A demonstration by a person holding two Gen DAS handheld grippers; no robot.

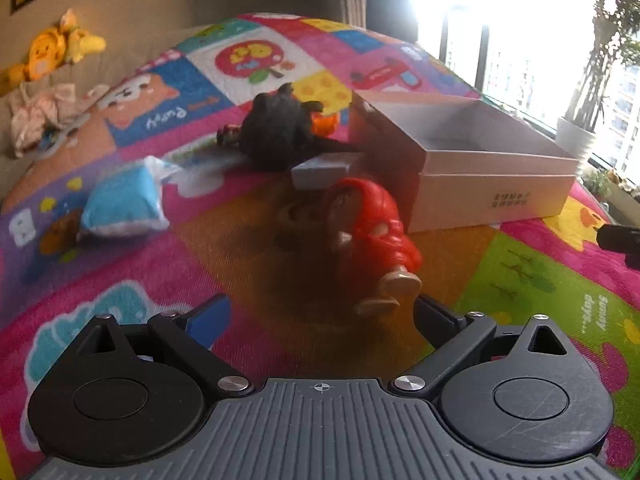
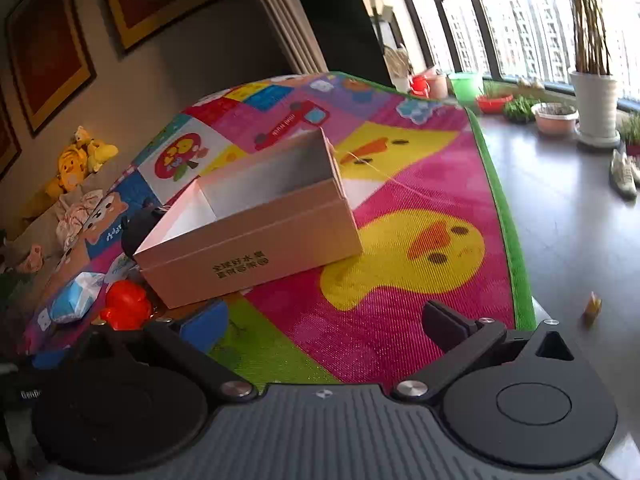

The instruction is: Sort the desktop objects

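Scattered toys on a bright patchwork play mat are what needs sorting, and the open white cardboard box lying toward two o'clock in the left wrist view looks like the place for them; nothing can be seen inside it. Nearest is a glossy red plastic figurine with beige feet, lying on its side just beyond the left gripper, at about one o'clock from it. That gripper's jaws stand wide apart and hold nothing, the figurine's feet just beside the right-hand finger. Farther off, at about eleven o'clock, lie a black plush toy, a small grey box and a blue-and-white soft pouch. The right gripper is spread equally wide and empty over the mat, the white box at its eleven o'clock. The risk I see is the rounded, slick figurine: closing on its narrow feet could let it pivot or squirt out, and since it lies off-centre, one finger may meet it first and nudge it against the box wall.
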